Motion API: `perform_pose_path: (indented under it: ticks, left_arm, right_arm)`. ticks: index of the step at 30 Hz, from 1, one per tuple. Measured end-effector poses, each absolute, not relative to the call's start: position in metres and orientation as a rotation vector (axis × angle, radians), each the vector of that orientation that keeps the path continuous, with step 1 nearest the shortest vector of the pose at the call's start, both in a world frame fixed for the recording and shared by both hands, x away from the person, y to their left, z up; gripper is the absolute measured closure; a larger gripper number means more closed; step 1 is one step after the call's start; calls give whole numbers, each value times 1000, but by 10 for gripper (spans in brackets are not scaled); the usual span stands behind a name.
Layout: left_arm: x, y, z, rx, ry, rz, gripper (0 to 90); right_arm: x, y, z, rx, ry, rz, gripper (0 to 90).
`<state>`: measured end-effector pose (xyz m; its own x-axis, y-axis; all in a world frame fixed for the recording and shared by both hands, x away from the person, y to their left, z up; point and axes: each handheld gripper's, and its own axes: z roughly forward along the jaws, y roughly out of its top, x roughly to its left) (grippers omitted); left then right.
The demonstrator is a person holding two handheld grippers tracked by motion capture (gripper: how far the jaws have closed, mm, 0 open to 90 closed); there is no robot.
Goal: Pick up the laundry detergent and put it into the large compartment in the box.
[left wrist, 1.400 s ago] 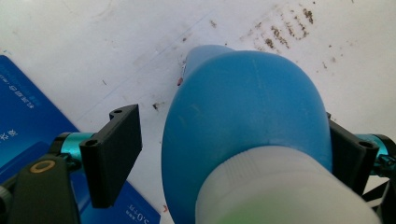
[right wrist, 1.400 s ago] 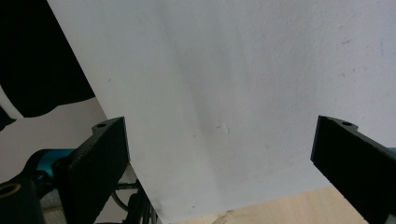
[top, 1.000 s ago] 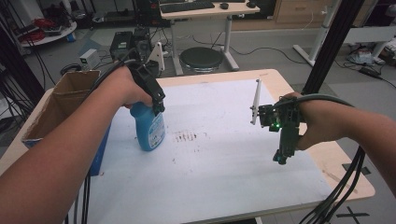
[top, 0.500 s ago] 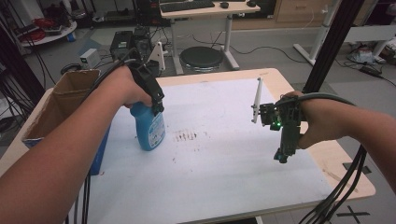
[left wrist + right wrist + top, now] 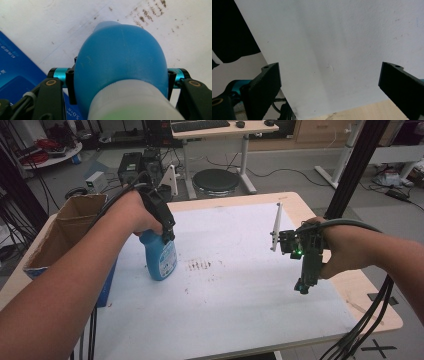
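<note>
We've got the left gripper (image 5: 165, 232) w/ jaws just closed on the blue spray bottle (image 5: 161, 256) neck, near the table's (image 5: 240, 320) left edge. Rigid, slick plastic; liquid adds weight, so the neck's best. Right gripper (image 5: 306, 282) wide open, empty.

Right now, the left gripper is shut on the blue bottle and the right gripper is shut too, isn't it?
Not quite: the right gripper is open, its jaws standing wide apart over the white sheet with nothing between them, as the right gripper view shows. The left gripper is indeed shut on the blue bottle.
</note>
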<state>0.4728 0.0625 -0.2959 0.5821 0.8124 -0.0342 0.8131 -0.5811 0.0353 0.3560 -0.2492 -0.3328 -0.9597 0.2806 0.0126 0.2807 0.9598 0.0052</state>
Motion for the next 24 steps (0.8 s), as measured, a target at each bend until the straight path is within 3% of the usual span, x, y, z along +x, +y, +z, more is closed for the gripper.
perform_pose_path:
  ticks: [13,24]
  left_arm:
    - [469,65,-292,2728,1413,-22,389]
    - [458,69,-254,2790,1364,-28,389]
  right_arm:
    - [356,-249,-333,-439,-3103,-21,35]
    - [357,-247,-331,-441,-3105,-17,35]
